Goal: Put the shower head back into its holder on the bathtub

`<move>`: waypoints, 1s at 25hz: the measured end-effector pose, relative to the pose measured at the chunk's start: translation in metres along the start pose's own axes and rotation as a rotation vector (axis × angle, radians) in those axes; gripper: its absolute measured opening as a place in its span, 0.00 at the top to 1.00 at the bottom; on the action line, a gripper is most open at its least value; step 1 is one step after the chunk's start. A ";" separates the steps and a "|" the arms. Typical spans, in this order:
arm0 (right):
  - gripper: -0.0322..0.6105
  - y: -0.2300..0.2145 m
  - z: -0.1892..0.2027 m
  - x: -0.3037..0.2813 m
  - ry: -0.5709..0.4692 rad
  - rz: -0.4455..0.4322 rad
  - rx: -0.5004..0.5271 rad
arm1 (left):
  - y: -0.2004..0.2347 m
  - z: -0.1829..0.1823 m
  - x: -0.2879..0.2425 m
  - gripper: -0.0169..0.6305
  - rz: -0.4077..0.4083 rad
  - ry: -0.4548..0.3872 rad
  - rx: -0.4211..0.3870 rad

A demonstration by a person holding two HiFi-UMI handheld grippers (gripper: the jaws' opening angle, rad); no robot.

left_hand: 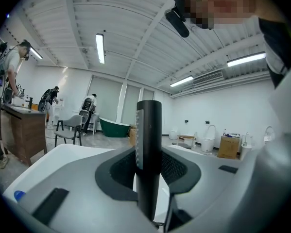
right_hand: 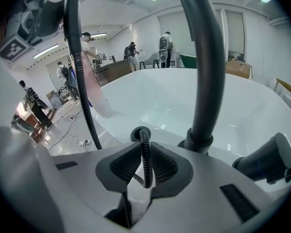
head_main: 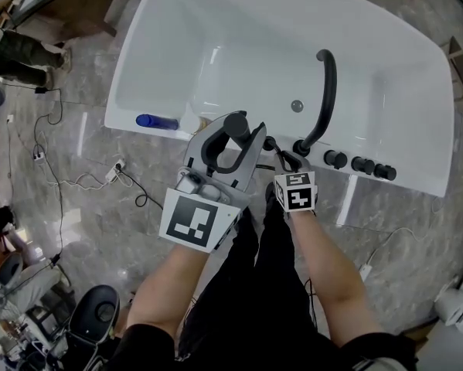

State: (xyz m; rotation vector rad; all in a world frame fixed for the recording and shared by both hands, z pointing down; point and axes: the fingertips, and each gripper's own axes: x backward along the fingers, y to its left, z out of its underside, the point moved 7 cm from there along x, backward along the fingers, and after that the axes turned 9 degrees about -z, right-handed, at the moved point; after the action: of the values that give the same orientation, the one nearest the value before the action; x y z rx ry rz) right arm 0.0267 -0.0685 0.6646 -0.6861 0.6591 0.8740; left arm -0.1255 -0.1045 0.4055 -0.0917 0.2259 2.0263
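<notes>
My left gripper [head_main: 233, 147] is shut on the black stick-shaped shower head [head_main: 237, 124], which stands upright between its pads [left_hand: 177, 166] in the left gripper view [left_hand: 149, 144]. It hovers over the near rim of the white bathtub [head_main: 177, 22]. The ribbed black hose [right_hand: 145, 155] runs from the round holder opening [right_hand: 141, 132] on the rim up to the shower head. My right gripper [head_main: 287, 161] is shut on that hose just in front of the holder [head_main: 270, 142], angled downward. A second stretch of the hose [right_hand: 79, 62] hangs at the left of the right gripper view.
A curved black spout [head_main: 326, 91] rises from the rim right of the holder, with three black knobs [head_main: 362, 165] further right. A blue bottle [head_main: 155, 121] lies on the rim at the left. Cables [head_main: 76, 180] trail over the marble floor. People stand at the far left.
</notes>
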 end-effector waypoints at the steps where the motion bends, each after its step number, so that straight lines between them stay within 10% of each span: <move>1: 0.84 0.003 -0.003 -0.004 0.008 -0.012 -0.005 | 0.002 -0.003 0.000 0.77 -0.006 -0.003 -0.001; 10: 0.77 0.013 -0.021 -0.017 -0.005 -0.051 -0.028 | 0.011 -0.008 0.002 0.77 -0.026 -0.002 0.001; 25: 0.70 -0.008 0.068 -0.005 0.027 -0.006 -0.112 | -0.004 0.035 -0.008 0.77 0.021 0.022 0.005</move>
State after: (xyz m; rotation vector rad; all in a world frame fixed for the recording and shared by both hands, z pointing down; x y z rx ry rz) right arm 0.0464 -0.0227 0.7115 -0.8013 0.6353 0.9023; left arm -0.1167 -0.1027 0.4409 -0.1093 0.2465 2.0460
